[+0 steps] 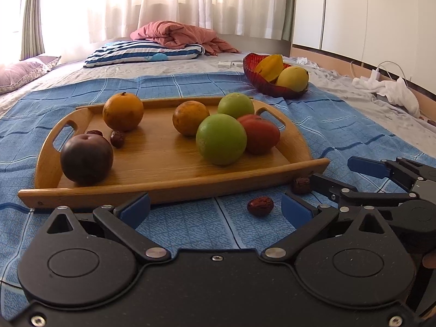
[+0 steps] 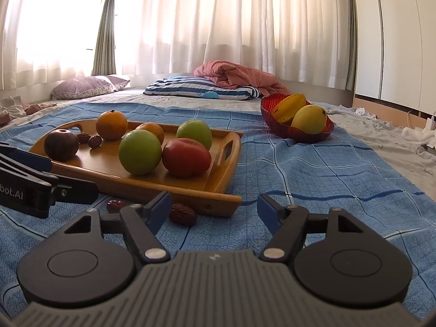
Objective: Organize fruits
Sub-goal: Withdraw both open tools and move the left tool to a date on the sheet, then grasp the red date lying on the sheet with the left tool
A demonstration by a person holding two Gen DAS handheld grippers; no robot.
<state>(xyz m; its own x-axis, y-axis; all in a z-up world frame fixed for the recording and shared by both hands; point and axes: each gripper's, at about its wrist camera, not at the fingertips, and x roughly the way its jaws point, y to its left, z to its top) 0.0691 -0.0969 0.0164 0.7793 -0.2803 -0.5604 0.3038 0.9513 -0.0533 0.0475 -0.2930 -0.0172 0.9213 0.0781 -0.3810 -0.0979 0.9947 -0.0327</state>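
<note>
The left gripper (image 1: 215, 208) has its jaws wide apart, nothing between them. The right gripper (image 2: 214, 212) is also parted and empty; no pad touches anything. Two dried red dates (image 2: 183, 213) lie on the blue cloth (image 2: 313, 179) just before the wooden tray (image 1: 174, 188)'s near rim. "bot.AI" reads on the left gripper's side. On the tray sit oranges, green fruits, a tomato (image 2: 186, 157). Beyond the tray, a red bowl (image 2: 295, 133) holds yellow fruit.

Assorted fruits (image 1: 220, 139) on wooden tray (image 1: 174, 188)
</note>
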